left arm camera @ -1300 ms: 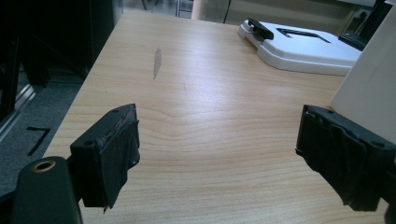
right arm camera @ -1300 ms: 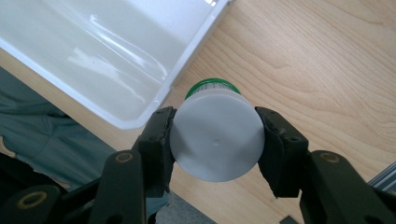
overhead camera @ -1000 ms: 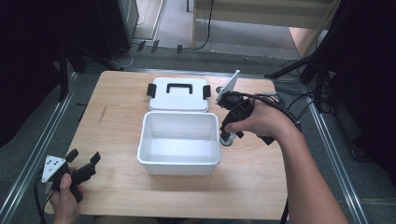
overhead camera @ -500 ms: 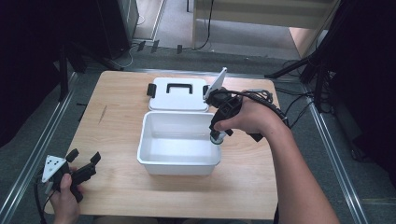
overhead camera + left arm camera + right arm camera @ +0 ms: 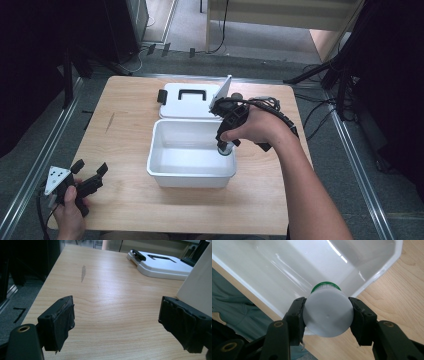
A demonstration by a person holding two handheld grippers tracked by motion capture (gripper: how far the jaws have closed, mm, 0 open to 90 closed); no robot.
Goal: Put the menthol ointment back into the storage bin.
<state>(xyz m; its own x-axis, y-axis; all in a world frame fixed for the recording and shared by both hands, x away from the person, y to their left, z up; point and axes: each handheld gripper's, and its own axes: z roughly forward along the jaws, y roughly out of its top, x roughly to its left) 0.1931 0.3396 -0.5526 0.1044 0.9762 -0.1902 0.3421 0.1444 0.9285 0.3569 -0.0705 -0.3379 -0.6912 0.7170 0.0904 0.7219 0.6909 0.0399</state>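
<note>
Both jaws clamp the bottle [image 5: 327, 315].

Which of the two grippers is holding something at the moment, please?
The right gripper, held over the white bin, is clamped on a white bottle with a green band. The left gripper stands open over bare table.

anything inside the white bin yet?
The white bin looks bare inside. The right gripper holds a white bottle with a green band at its right rim. The corner beneath the bottle is hidden.
</note>
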